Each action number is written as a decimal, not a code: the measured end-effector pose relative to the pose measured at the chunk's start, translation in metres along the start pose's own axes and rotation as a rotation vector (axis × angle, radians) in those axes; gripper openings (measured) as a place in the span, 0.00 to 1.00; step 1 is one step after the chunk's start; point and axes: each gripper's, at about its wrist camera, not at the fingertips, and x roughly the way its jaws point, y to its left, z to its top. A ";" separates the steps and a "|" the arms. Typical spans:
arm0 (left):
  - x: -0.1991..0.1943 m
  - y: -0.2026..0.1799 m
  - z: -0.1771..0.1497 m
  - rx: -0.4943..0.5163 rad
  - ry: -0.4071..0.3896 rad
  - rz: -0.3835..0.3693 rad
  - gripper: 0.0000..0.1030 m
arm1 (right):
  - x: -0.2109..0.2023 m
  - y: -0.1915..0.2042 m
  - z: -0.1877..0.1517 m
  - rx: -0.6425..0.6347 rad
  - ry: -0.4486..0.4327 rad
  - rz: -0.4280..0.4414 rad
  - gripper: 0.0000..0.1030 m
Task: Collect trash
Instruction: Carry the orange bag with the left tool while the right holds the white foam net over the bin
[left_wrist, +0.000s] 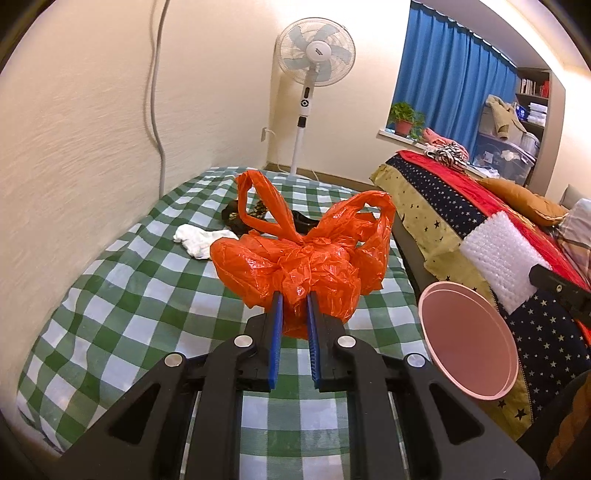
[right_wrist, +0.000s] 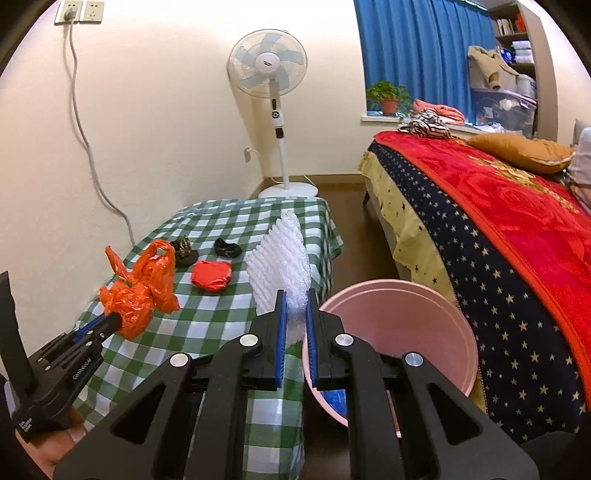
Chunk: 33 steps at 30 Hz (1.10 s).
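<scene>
two grippers, one item each: left gripper (left_wrist: 294, 295) orange bag (left_wrist: 295, 266), right gripper (right_wrist: 295, 295) bubble wrap (right_wrist: 280, 258)

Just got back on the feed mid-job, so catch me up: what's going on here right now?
Trash is being gathered off the green checked table. The left claw is shut on a crumpled orange plastic bag, held up above the table. The right claw is shut on a sheet of white bubble wrap, near the rim of the pink bin beside the table. Neither piece is in the bin yet. A folded red item and two small dark items lie on the table.
</scene>
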 end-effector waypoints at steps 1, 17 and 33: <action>0.000 -0.002 -0.001 0.003 0.001 -0.005 0.12 | 0.000 -0.001 -0.001 0.003 -0.001 -0.004 0.10; 0.011 -0.031 -0.004 0.035 0.015 -0.053 0.12 | -0.006 -0.032 -0.004 0.066 -0.020 -0.079 0.10; 0.027 -0.047 -0.005 0.043 0.031 -0.086 0.12 | 0.000 -0.050 0.001 0.093 -0.030 -0.133 0.10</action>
